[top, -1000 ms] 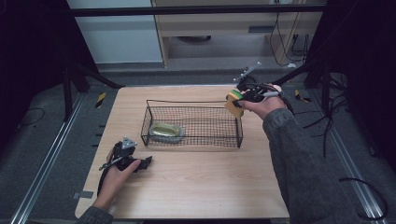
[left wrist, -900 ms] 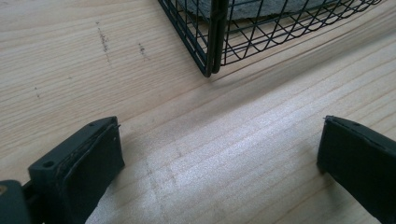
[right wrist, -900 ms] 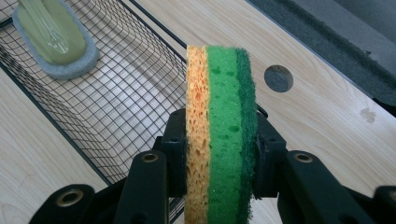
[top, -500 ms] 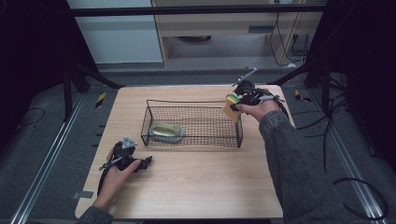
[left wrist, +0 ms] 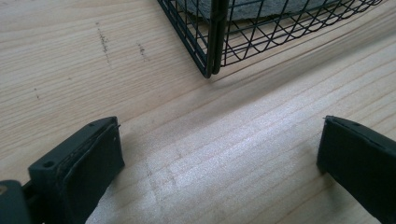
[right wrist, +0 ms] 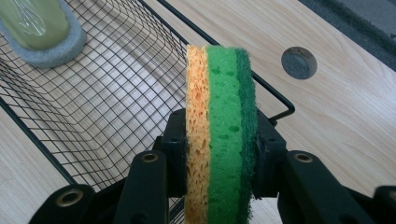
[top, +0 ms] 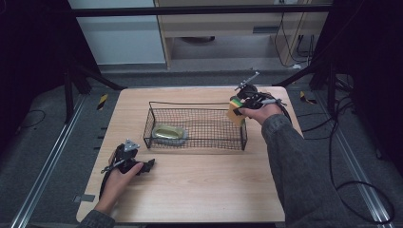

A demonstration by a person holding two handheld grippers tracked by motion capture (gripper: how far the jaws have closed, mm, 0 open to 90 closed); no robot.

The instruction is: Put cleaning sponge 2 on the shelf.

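Wooden table [top: 199, 190], right gripper [right wrist: 219, 154] clamped on sponge [right wrist: 222, 126] over wire basket [top: 197, 105] rim, left gripper [left wrist: 219, 154] agape, idle; risks snagging the wire, dropping outside.

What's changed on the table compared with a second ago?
The right gripper, clamped on the sponge, has come down and leftward to the wire basket's right end. The left gripper, jaws open, rests on the table as before; the packet lies unmoved in the basket.

Sponge [right wrist: 222, 135] lower, over basket [top: 157, 107] rim.
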